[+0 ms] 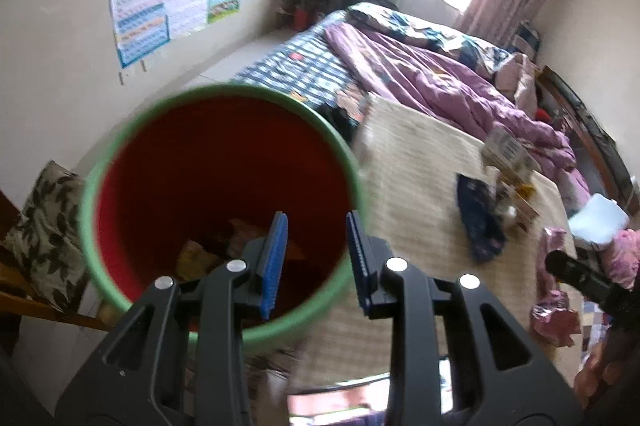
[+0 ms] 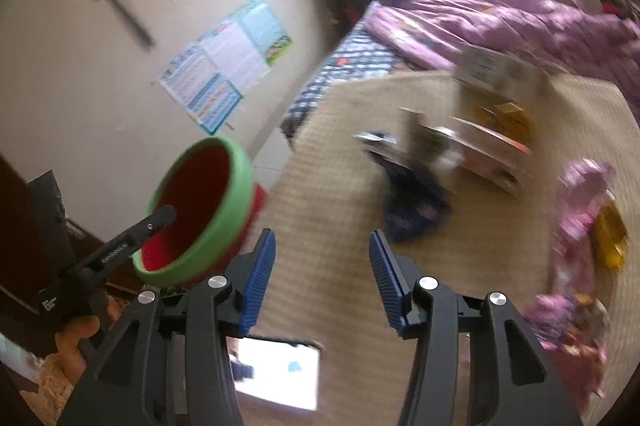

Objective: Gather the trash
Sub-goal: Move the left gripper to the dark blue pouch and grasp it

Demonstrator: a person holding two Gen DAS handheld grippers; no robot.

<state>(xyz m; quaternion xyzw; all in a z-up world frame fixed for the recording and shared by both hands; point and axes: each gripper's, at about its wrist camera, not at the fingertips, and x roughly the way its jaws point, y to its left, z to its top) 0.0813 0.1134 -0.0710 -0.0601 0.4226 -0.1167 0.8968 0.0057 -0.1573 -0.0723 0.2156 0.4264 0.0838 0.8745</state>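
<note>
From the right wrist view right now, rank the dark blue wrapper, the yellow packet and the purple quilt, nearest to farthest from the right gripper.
From the right gripper:
1. Dark blue wrapper, just ahead, slightly right, on the woven mat.
2. Yellow packet, farther up the mat, to the right.
3. Purple quilt, beyond the mat, toward the window.

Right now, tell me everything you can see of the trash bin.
The trash bin is a round bucket, plastic by its look, red inside and out with a green rim. It is open, lidless, beside the mat-covered bed. Crumpled scraps, yellowish and pale, lie at its bottom. The left gripper hangs over its mouth, jaws open.
</note>
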